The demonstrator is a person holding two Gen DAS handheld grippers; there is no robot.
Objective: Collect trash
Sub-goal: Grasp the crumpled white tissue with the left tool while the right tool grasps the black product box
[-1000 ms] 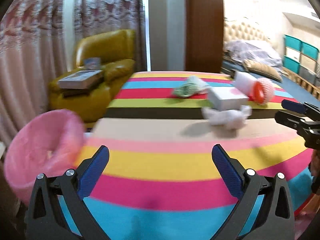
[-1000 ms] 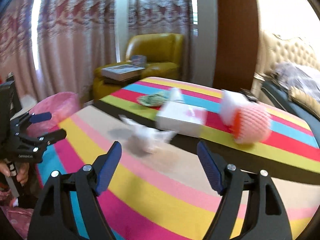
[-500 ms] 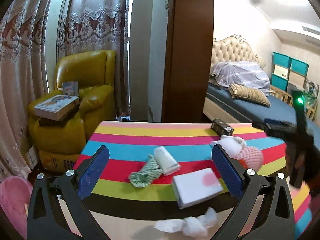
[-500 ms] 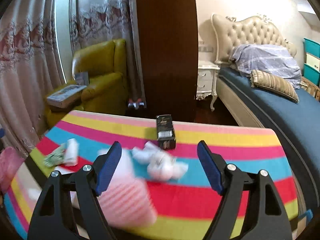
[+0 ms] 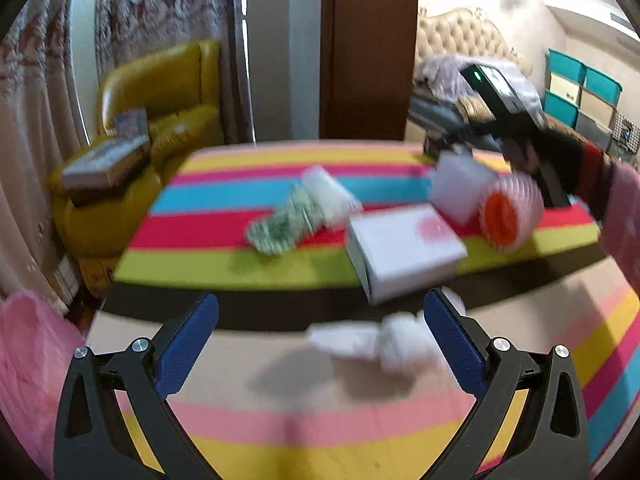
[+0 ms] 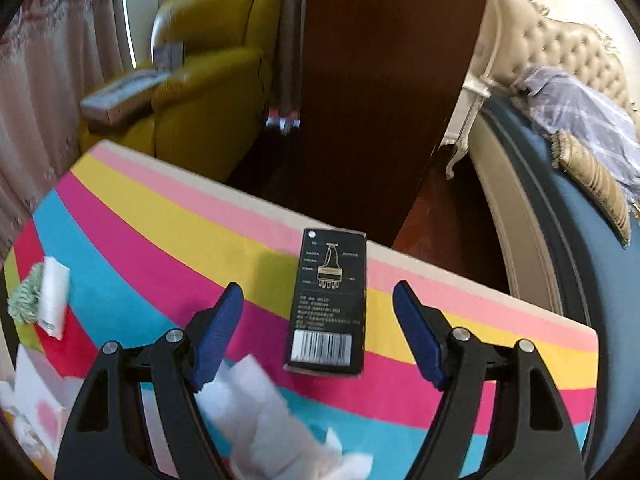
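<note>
My left gripper [image 5: 320, 340] is open above the striped table [image 5: 248, 424]. A crumpled white tissue [image 5: 376, 340] lies between its fingers, near the right pad. Beyond it lie a white box [image 5: 404, 252], a green net wrapper [image 5: 276, 228], a white roll [image 5: 328, 196] and an orange fruit in pink foam net [image 5: 508, 212]. In the right wrist view a black box [image 6: 328, 304] lies flat between the blue pads of my right gripper [image 6: 318, 320]. Its jaws are closing and the pads stand clear of the box. White crumpled paper [image 6: 260, 408] lies under the left finger.
A pink-lined bin [image 5: 28, 360] stands left of the table. A yellow armchair [image 5: 160, 120] with books is behind, and a bed [image 6: 560, 208] is to the right. The black box sits near the table's far edge [image 6: 440, 276]. A pink sleeve [image 5: 624, 216] reaches in at the right.
My right gripper has swept right across the table to the black box, and its jaws have narrowed. My left gripper has come down closer over the crumpled tissue.
</note>
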